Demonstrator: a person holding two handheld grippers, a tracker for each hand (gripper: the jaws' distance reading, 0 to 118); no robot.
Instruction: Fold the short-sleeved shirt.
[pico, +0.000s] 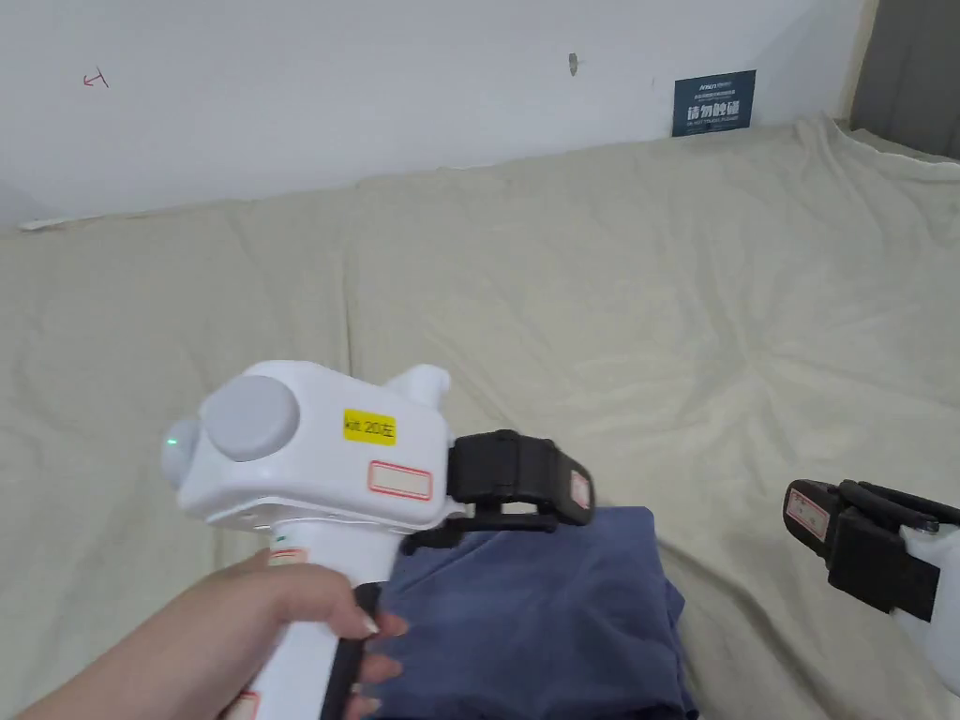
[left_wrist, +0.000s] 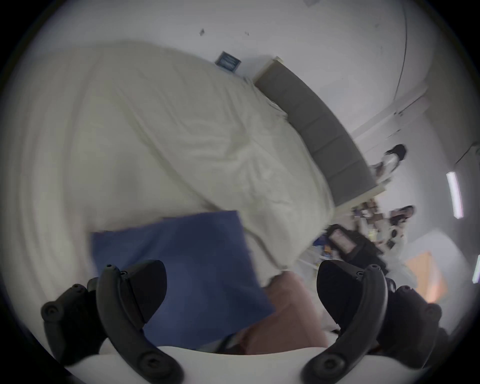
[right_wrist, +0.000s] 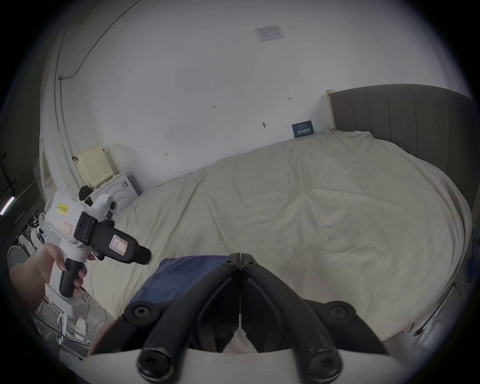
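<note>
Folded blue shirt (pico: 534, 619) was seen lying on the cream-sheeted bed (pico: 581, 300), at its near edge.

The left gripper (left_wrist: 241, 288) was held above the shirt with its jaws spread wide, nothing being gripped between them. The right gripper (right_wrist: 240, 259) was kept off to the shirt's right, over the sheet, with its jaws closed tip to tip and nothing between them. The shirt was touched by neither gripper.
</note>
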